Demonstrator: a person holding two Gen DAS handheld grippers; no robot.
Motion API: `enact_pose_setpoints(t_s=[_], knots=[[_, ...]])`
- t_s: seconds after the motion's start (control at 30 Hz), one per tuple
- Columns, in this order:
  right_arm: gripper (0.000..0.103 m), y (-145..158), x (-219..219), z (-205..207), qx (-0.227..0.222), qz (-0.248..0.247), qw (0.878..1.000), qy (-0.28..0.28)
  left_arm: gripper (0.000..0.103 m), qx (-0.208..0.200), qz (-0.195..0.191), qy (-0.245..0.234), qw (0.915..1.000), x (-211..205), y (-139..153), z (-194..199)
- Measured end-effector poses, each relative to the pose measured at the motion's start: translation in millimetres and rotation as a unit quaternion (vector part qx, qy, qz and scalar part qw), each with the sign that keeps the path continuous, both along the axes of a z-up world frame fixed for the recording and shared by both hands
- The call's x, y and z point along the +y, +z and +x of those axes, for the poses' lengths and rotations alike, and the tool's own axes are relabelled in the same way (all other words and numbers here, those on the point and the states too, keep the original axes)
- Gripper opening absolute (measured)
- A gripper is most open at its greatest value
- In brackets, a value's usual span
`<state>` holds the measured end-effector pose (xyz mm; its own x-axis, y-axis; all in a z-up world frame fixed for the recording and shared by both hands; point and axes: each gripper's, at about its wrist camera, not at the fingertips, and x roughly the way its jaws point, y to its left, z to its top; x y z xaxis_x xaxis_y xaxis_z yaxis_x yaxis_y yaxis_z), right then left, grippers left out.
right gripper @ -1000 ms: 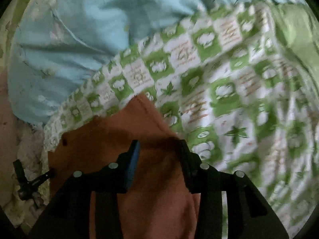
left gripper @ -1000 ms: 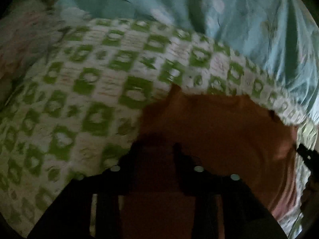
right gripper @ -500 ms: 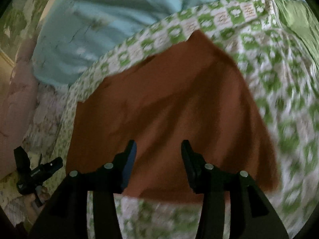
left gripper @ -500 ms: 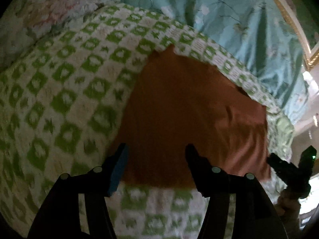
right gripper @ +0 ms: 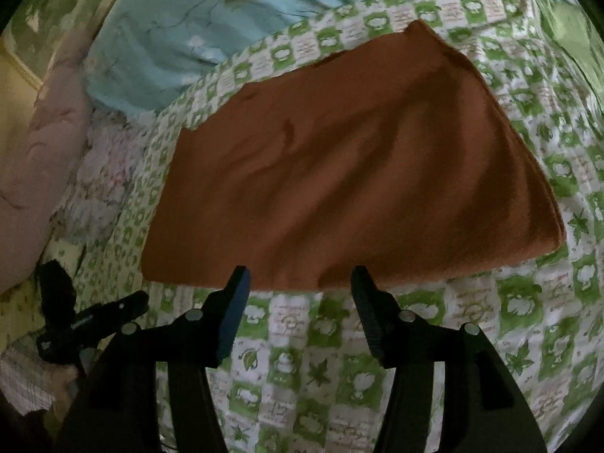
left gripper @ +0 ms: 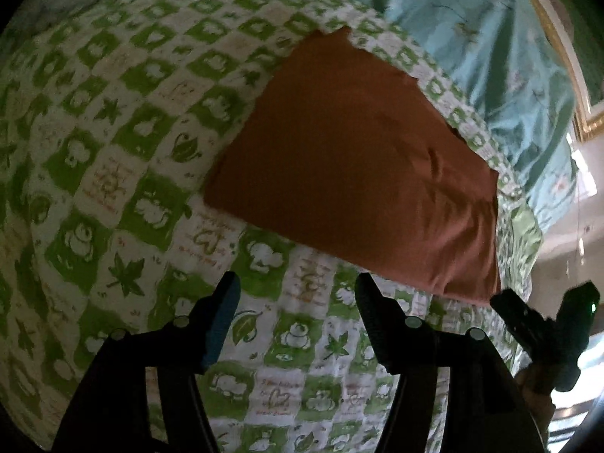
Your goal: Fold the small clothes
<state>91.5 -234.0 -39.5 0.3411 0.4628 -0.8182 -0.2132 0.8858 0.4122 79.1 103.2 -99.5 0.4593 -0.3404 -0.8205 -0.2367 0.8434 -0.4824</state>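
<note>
Both your tools are empty with fingers spread: the left gripper [left gripper: 298, 294] hovers over bare quilt just short of the orange garment [left gripper: 362, 166], and the right gripper [right gripper: 300, 287] hangs at the garment's near edge. The garment [right gripper: 339, 173] lies flat as a folded panel on the green-checked quilt [left gripper: 124, 158], toward the quilt's far edge where the blue sheet [right gripper: 181, 26] begins. It looks like one fold is laid, so judge whether another is needed. If so, pinch both layers at the near corners together, lift only slightly, and carry them evenly to the far edge. Smooth the small crease near the middle before pressing down.
</note>
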Motion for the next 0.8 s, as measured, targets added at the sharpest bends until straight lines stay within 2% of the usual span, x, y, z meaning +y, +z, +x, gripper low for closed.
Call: enact_pose_setpoints(t_s=[0.1,0.4,0.57,0.7,0.77,0.8], knots=[[0.060,3,-1,-5,-0.002,0.000,1.000,0.008,0.065,0.000,-0.011,0.021,0.9997,3,-3,5],[0.060,2,-18,2,0.007,-0.007,1.000,0.011,0.066,0.000,-0.050,0.089,0.9948,13,-18,30],[0.061,-1,-26,9,0.011,-0.007,1.000,0.009,0.067,0.002,-0.053,0.119,0.9915,17,-28,42],[0.061,-5,-30,14,0.019,-0.008,1.000,0.011,0.067,-0.012,-0.052,0.145,0.9879,22,-30,50],[0.061,-8,-31,16,0.022,-0.008,1.000,0.011,0.065,-0.019,-0.039,0.152,0.9874,23,-29,55],[0.061,-10,-32,17,0.024,-0.007,1.000,0.012,0.060,-0.022,-0.028,0.153,0.9876,21,-28,58]])
